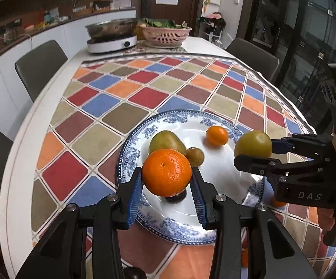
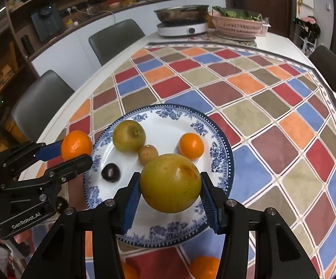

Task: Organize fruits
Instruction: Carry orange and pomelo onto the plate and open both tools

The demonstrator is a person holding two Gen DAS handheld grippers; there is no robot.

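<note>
A blue-and-white plate [image 1: 130, 153] [image 2: 219, 148] lies on the checked tablecloth. On it rest a green apple [image 1: 165, 140] [image 2: 128, 134], a small brown kiwi [image 1: 196, 155] [image 2: 147, 154], a small orange [image 1: 216, 135] [image 2: 191, 145] and a dark plum [image 2: 110, 172]. My left gripper [image 1: 166, 181] [image 2: 75, 153] is shut on a large orange [image 1: 166, 173] [image 2: 76, 144], held above the plate's near left side. My right gripper [image 2: 170, 186] [image 1: 256, 153] is shut on a yellow-green apple [image 2: 170, 182] [image 1: 253, 143], held over the plate's near right side.
Two more oranges [image 2: 204, 267] [image 2: 128, 272] lie on the cloth below the plate. At the table's far end stand an induction cooker with a steel pan [image 1: 111, 34] and a pink basket of greens [image 1: 165, 31]. Dark chairs [image 1: 40, 65] ring the table.
</note>
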